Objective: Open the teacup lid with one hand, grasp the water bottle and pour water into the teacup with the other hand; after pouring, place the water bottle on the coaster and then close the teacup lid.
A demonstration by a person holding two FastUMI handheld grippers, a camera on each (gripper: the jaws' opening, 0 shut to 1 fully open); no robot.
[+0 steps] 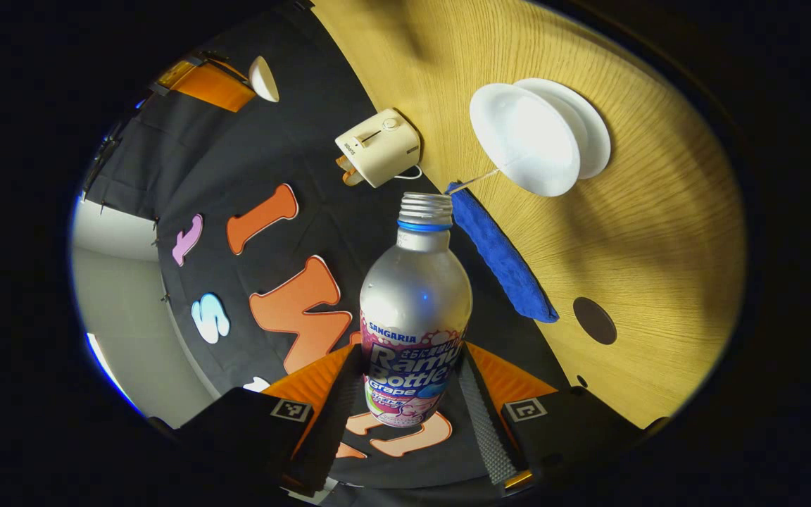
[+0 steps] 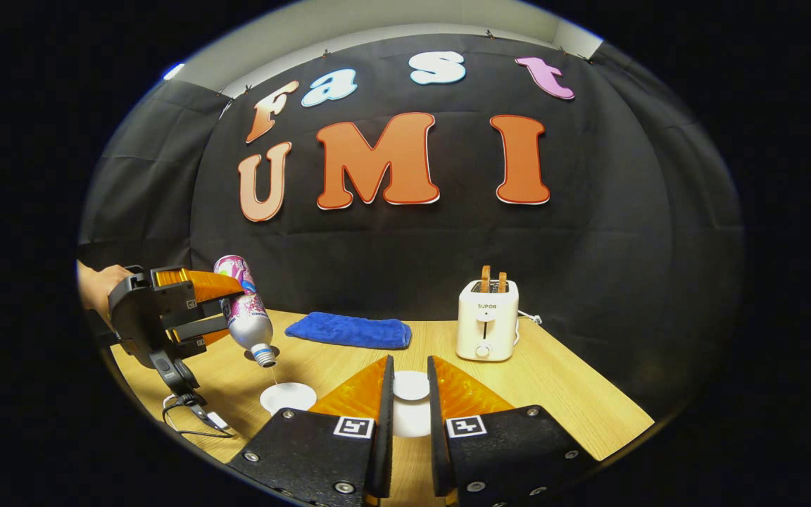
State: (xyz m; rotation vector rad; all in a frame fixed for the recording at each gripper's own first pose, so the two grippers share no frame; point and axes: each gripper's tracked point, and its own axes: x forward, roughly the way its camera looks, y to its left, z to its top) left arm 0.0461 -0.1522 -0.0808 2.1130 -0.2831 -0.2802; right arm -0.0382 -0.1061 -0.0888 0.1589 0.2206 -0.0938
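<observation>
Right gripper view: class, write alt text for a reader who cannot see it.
The left gripper tips a capless water bottle mouth-down over a white teacup on the wooden table. Nearer, the right gripper holds the white lid between its fingers; a blue cloth and toaster stand behind.

Capless water bottle [image 2: 245, 310] tilts mouth-down, trickling into the open white teacup [image 2: 287, 397].

Left gripper [image 1: 405, 394] clamped on water bottle [image 1: 414, 310], neck uncapped, tipped toward teacup [image 1: 525, 137]; thin stream reaches cup. Blue cloth [image 1: 504, 257] beside.
</observation>
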